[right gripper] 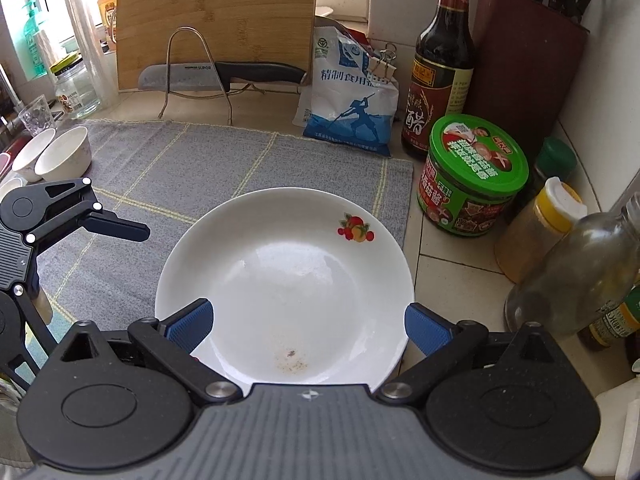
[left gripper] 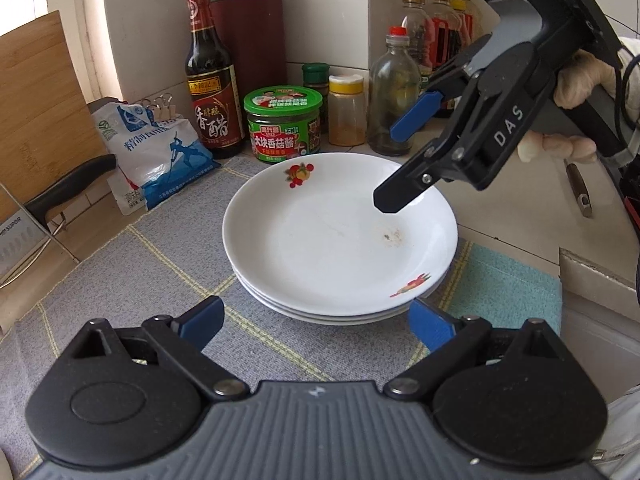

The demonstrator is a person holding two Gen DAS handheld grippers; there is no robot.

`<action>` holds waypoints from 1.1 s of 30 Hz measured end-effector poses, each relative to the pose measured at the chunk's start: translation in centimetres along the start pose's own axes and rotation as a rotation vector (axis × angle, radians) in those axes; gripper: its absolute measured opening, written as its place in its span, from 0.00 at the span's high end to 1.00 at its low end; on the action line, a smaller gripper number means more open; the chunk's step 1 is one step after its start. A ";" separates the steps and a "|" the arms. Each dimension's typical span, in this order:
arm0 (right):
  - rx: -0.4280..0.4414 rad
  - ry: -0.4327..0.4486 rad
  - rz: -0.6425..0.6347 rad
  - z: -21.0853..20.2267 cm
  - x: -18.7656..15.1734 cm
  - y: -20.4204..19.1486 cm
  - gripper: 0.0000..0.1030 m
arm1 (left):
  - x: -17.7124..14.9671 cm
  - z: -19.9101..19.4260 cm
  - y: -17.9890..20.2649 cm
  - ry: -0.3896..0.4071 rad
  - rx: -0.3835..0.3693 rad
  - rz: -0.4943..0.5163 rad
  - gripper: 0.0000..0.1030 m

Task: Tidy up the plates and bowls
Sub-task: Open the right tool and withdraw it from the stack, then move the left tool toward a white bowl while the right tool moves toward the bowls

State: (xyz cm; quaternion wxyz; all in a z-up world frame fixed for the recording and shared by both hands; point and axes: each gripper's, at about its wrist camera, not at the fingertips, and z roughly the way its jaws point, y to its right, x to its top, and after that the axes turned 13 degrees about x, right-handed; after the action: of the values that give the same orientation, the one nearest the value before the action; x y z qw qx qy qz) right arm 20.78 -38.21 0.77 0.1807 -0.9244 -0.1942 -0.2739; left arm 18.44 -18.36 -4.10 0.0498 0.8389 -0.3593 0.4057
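Note:
A stack of three white plates [left gripper: 340, 236] with fruit decals rests on a grey checked mat [left gripper: 160, 248]. The top plate [right gripper: 280, 280] has a few brown specks. My left gripper [left gripper: 318, 320] is open at the stack's near edge, its blue pads apart and touching nothing. My right gripper [left gripper: 396, 164] hovers open over the stack's far right rim, with a gloved hand on its handle. In the right wrist view, my right gripper [right gripper: 308, 324] has its pads spread above the plate and one left finger [right gripper: 124, 227] shows. Two white bowls [right gripper: 60, 156] sit at the mat's far left.
Behind the plates crowd a green-lidded jar [left gripper: 283, 128], a vinegar bottle [left gripper: 212, 96], a salt bag [left gripper: 156, 152], spice shakers [left gripper: 346, 110] and a glass bottle [left gripper: 394, 92]. A knife on a wire rack [right gripper: 224, 74] fronts a bamboo cutting board [right gripper: 216, 16]. A teal cloth [left gripper: 500, 280] lies right of the mat.

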 end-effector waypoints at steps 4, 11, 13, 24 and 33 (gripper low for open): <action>-0.032 0.051 -0.032 -0.2 0.0 -1.6 0.00 | -0.6 -1.5 -0.8 0.005 0.059 -0.061 0.03; -0.121 0.177 -0.174 -0.5 0.0 -6.3 0.00 | -1.8 -4.3 -2.5 -0.013 0.154 -0.160 0.03; -0.146 0.201 -0.210 -0.3 0.2 -8.1 0.00 | -2.4 -5.5 -3.3 -0.005 0.173 -0.182 0.03; -0.065 0.095 -0.302 4.2 0.6 -19.1 0.00 | -7.5 -11.8 -10.1 0.010 0.244 -0.279 0.03; 0.093 0.073 -0.339 9.4 1.6 -29.0 0.00 | -13.1 -15.8 -16.9 -0.062 0.354 -0.308 0.03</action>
State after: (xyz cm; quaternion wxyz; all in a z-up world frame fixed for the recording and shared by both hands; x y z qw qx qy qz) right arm 12.81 -8.80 0.92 0.1814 -0.8585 -0.3533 -0.3244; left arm 13.67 7.37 0.58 -0.0478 0.8916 -0.1517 0.4240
